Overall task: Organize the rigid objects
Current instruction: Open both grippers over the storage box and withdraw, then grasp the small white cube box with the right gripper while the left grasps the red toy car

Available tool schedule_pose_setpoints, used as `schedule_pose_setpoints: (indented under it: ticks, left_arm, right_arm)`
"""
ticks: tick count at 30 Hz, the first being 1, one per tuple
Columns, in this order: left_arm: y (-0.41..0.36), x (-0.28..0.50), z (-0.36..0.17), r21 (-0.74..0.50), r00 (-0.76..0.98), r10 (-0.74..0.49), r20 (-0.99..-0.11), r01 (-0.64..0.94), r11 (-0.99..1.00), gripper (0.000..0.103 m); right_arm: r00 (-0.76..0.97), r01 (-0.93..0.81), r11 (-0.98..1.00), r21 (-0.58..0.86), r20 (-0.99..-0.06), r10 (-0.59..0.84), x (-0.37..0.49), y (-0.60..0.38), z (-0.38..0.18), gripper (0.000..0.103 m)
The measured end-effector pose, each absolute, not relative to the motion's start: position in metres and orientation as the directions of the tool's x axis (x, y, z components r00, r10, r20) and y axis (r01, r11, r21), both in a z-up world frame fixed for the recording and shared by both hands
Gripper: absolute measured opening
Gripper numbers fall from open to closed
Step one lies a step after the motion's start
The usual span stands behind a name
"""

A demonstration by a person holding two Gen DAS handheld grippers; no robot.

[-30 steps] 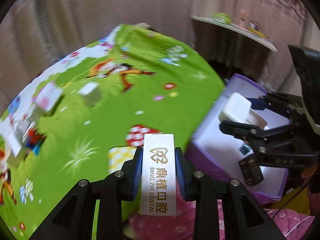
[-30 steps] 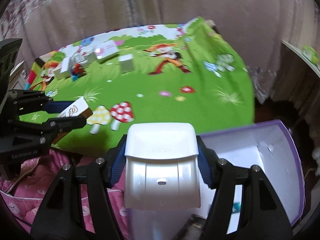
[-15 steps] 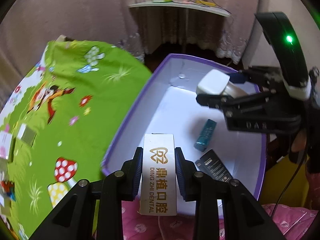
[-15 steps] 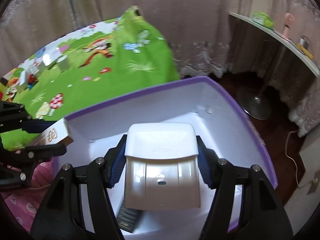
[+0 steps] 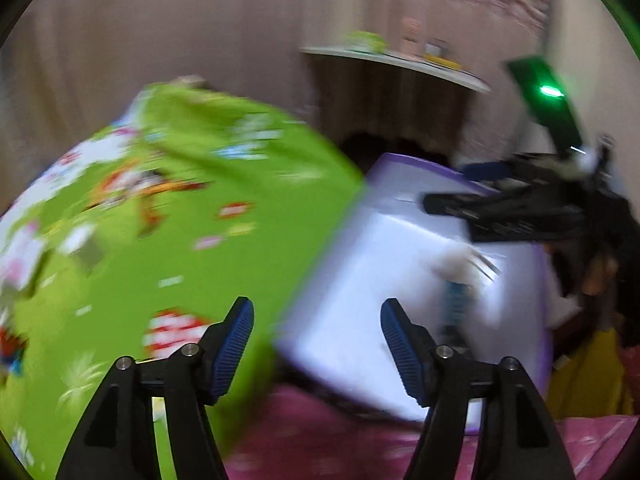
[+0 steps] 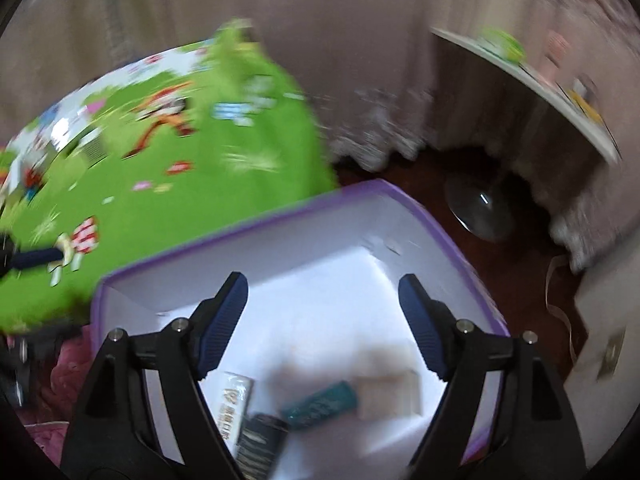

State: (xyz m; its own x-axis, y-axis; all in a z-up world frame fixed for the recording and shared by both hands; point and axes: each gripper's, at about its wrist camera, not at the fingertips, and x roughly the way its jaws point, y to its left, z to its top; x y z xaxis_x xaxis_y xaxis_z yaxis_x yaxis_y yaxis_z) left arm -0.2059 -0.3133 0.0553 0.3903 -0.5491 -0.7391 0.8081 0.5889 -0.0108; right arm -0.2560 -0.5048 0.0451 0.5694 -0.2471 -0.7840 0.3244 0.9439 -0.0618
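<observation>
Purple-rimmed white box [image 6: 404,204] – green cartoon-print sheet [image 6: 224,184] – teal tube [image 6: 320,404]

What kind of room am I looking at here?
Probably a bedroom at home: a bright green cartoon bedspread covers what looks like a bed, curtains hang behind it, and a small shelf holds odds and ends. A purple-rimmed box sits beside the bed.

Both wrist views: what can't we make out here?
- Left wrist view: motion blur smears the purple box; the items inside can't be identified.
- Left wrist view: small objects on the green mat are blurred beyond telling.
- Right wrist view: the teal item and the pale box are blurred, labels unreadable.
- Right wrist view: the dark item is cut off by the right gripper finger and the frame's bottom edge.
- Shelf objects: too small and blurred.
</observation>
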Motion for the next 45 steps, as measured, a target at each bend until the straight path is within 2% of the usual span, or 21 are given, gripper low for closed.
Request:
schedule_pose_setpoints:
  ticks: [7, 11, 15, 20, 21, 22, 28, 32, 33, 34, 35, 38, 42, 45]
  left_arm:
    - [-0.183, -0.127, 0.026, 0.022, 0.588, -0.294, -0.754, 0.47, 0.882, 0.07]
    - [-0.111, -0.1, 0.011, 0.001, 0.618, -0.186, -0.764, 0.288, 0.957, 0.07]
    - [-0.064, -0.08, 0.001, -0.023, 0.619, -0.134, -0.774, 0.184, 0.983, 0.07]
    - [-0.045, -0.061, -0.002, -0.022, 0.618, -0.111, -0.779, 0.149, 0.989, 0.071]
    - [-0.046, -0.054, -0.003, -0.019, 0.618, -0.111, -0.778, 0.154, 0.988, 0.071]
    - [-0.048, -0.046, -0.002, -0.006, 0.622, -0.107, -0.775, 0.163, 0.987, 0.071]
    - [-0.073, 0.001, 0.008, 0.061, 0.652, -0.113, -0.75, 0.239, 0.969, 0.071]
    - [-0.095, 0.031, 0.005, 0.155, 0.666, -0.056, -0.744, 0.254, 0.955, 0.071]
    - [-0.099, 0.034, 0.005, 0.166, 0.667, -0.055, -0.743, 0.263, 0.95, 0.065]
    - [-0.101, 0.032, 0.006, 0.171, 0.677, -0.061, -0.734, 0.271, 0.947, 0.042]
    - [-0.103, 0.028, 0.01, 0.165, 0.685, -0.076, -0.724, 0.279, 0.946, 0.037]
    - [-0.098, 0.005, 0.018, 0.036, 0.671, -0.188, -0.717, 0.305, 0.952, 0.037]
    - [-0.081, -0.033, 0.018, -0.025, 0.683, -0.219, -0.697, 0.282, 0.959, 0.037]
    - [-0.072, -0.052, 0.019, -0.012, 0.691, -0.201, -0.695, 0.269, 0.963, 0.037]
  right_arm:
    - [0.579, -0.038, 0.998, -0.047, -0.815, -0.016, -0.147, -0.383, 0.017, 0.081]
    - [0.569, -0.146, 0.989, -0.023, -0.82, 0.065, -0.082, -0.334, -0.003, 0.081]
    - [0.562, -0.149, 0.988, -0.032, -0.825, 0.058, -0.014, -0.308, -0.013, 0.081]
    - [0.576, -0.116, 0.993, 0.0, -0.815, 0.067, 0.04, -0.298, -0.019, 0.08]
    - [0.582, -0.119, 0.993, 0.008, -0.81, 0.076, 0.041, -0.298, -0.017, 0.051]
    - [0.609, -0.118, 0.993, 0.004, -0.79, 0.075, 0.037, -0.297, -0.014, 0.046]
    - [0.619, -0.128, 0.992, 0.001, -0.781, 0.08, 0.021, -0.287, -0.013, 0.045]
    - [0.634, -0.121, 0.993, 0.0, -0.769, 0.077, 0.013, -0.285, -0.014, 0.045]
    - [0.634, -0.12, 0.993, 0.001, -0.769, 0.078, 0.013, -0.285, -0.014, 0.045]
    - [0.634, -0.119, 0.993, 0.001, -0.769, 0.077, 0.012, -0.285, -0.013, 0.045]
    - [0.634, -0.12, 0.993, 0.002, -0.769, 0.078, 0.015, -0.286, -0.015, 0.045]
    - [0.634, -0.121, 0.993, 0.001, -0.769, 0.078, 0.014, -0.286, -0.014, 0.045]
    - [0.635, -0.12, 0.993, -0.002, -0.769, 0.075, 0.014, -0.285, -0.014, 0.045]
    - [0.635, -0.121, 0.993, -0.007, -0.769, 0.072, 0.014, -0.285, -0.015, 0.045]
